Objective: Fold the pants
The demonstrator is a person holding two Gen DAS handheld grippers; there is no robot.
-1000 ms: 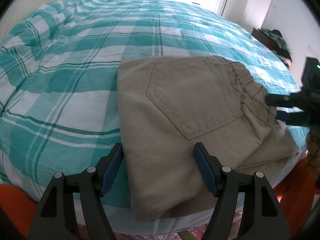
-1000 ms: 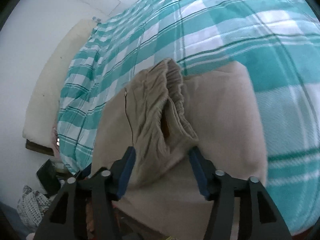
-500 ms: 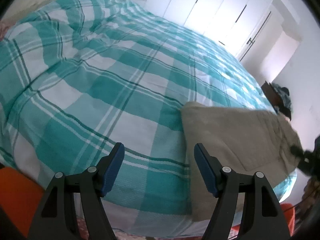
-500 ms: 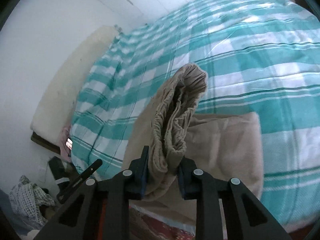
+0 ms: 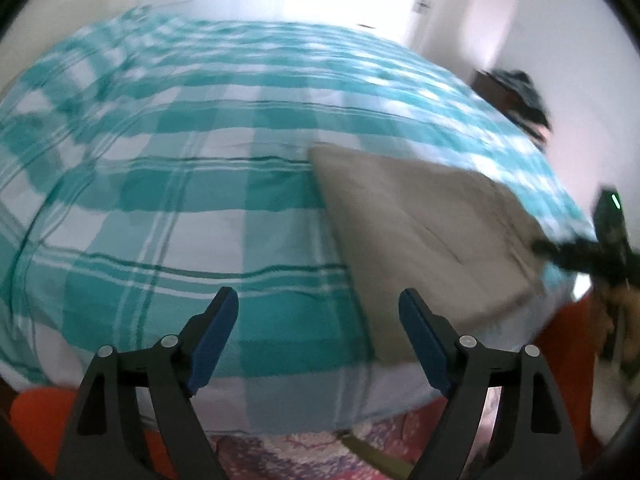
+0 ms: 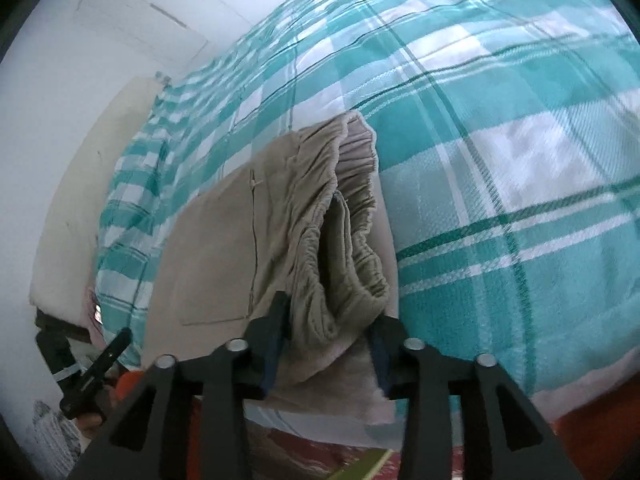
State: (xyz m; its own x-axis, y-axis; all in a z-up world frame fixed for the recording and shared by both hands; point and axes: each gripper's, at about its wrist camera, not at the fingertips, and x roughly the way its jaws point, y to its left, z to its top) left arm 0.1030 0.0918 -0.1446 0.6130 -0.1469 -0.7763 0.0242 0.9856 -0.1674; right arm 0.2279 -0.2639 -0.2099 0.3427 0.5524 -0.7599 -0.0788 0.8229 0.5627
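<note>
Two hand-held grippers are working: the right hand-held gripper [image 6: 326, 330] is pinching the soft, floppy pants [image 6: 240, 248] lying on the bed [image 6: 500, 140] by their thick elastic waistband, the surest hold, while the left hand-held gripper [image 5: 318, 334] is hanging spread and empty.

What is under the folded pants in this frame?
The folded khaki pants lie on the teal plaid bedspread, near the bed's edge. Their waistband sits between the right tongs. Anything trapped beneath the fabric is covered.

Bright daylight from blown-out far wall (left view motion-blurred), fisheye-bent edges.
</note>
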